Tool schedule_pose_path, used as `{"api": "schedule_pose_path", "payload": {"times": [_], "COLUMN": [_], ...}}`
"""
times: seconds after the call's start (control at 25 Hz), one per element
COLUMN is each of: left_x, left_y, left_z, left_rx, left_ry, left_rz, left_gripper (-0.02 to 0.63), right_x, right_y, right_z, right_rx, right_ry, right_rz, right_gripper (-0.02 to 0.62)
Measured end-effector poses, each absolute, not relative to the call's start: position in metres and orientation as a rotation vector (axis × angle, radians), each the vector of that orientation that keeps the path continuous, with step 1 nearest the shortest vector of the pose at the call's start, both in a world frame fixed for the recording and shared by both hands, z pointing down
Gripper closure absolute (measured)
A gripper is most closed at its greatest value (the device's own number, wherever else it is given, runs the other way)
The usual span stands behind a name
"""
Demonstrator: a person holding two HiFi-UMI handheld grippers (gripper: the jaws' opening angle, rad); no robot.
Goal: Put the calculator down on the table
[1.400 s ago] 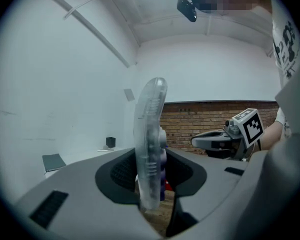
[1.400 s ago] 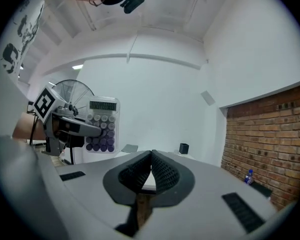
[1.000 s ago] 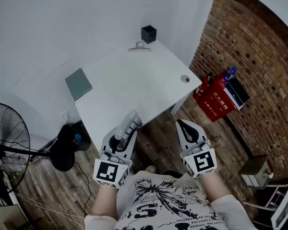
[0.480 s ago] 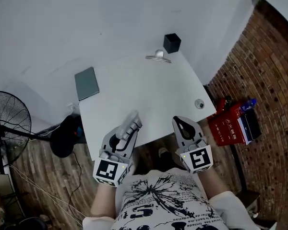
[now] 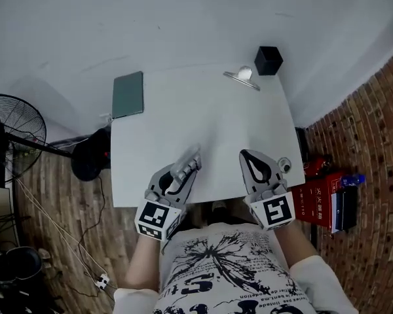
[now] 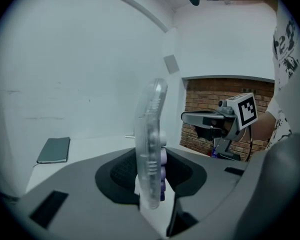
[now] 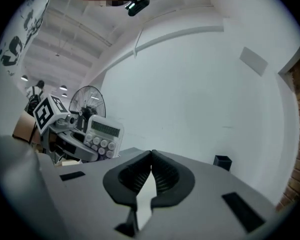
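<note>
If your left tongs [image 5: 181, 178] free the pinched calculator [image 5: 188, 162] too high, it could bang the tabletop [image 5: 183, 110]; right tongs [image 7: 151, 159] closed, empty.

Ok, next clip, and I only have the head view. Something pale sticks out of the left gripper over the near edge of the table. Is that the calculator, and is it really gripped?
Observer: Yes. In the left gripper view the calculator stands edge-on between the jaws of the left gripper, and both pads press on it.
Operator: Which way do its keys face?
Observer: Toward the right gripper. The right gripper view shows the display and the round keys from the front.
Operator: Is the right one carrying anything?
Observer: No. In its own view the jaws meet at the tips with nothing between them.
</note>
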State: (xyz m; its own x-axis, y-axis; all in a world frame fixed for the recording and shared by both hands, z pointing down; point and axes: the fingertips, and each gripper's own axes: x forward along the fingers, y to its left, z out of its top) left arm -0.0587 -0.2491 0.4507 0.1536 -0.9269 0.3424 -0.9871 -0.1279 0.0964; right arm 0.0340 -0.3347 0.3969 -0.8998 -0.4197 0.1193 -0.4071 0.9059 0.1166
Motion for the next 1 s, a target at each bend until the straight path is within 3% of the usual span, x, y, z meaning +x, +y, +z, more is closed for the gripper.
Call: {"api": "schedule_pose_path", "payload": {"times": [0.56, 1.0], "left_x": [-0.059, -0.067], "left_y": [-0.293, -0.315], "left_z": [0.598, 0.614], "left_rx": [1.886, 1.762], "left_ry": [-1.517, -1.465], "left_rz": [0.351, 0.286], "left_gripper": [0.463, 0.446], "right_x": [0.006, 0.010], "right_y": [-0.379, -0.405], "right_z": [0.499, 0.504], "right_rx": [0.432, 0.502], "right_ry": [-2.823, -2.810], "right_rz": [0.029, 0.112], "right_gripper": [0.580, 0.580]}}
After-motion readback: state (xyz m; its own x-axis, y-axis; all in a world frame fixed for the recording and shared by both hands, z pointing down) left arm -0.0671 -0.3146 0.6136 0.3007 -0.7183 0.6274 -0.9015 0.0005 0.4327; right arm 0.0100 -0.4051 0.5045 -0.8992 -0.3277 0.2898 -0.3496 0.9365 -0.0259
